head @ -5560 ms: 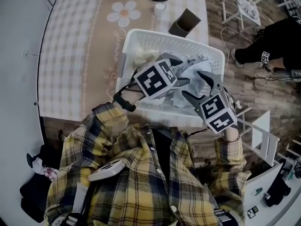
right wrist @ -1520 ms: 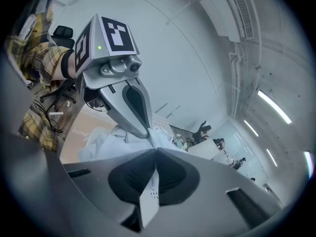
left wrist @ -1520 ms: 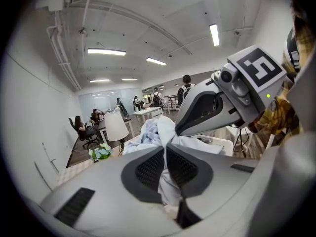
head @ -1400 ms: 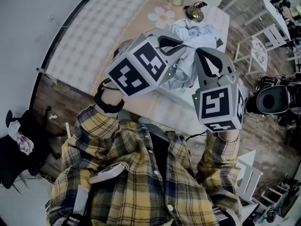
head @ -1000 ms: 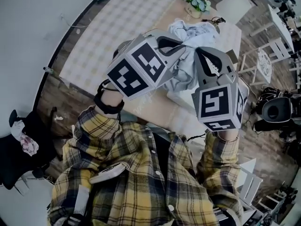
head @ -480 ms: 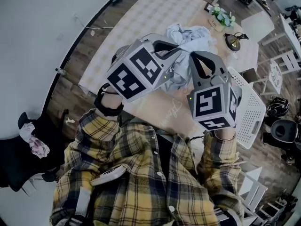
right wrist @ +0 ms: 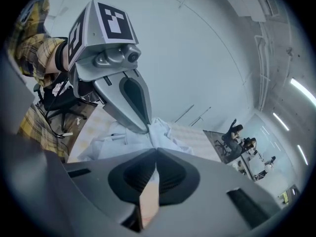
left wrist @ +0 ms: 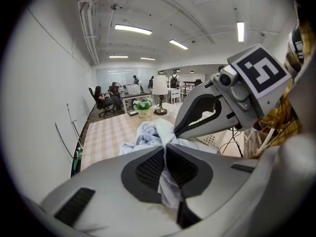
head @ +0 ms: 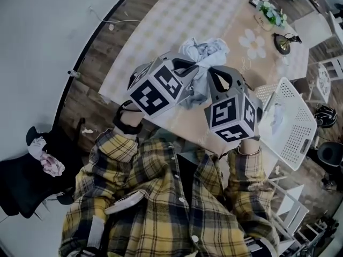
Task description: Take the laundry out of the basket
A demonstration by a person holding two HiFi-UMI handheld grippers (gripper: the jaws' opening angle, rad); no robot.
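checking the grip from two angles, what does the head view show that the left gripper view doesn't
Head view only: the left gripper's marker cube seen from outside, and the white basket's whole open top.

Left gripper view only: its pads closed on a fold of the pale garment, plus ceiling lights and people seated far back.

Both: the garment held over the checked table, with the right gripper gripping it right beside the left.

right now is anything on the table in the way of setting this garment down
Nothing visible does. The garment, clamped by the left gripper and right gripper, hangs over bare table; the basket sits off to the right.
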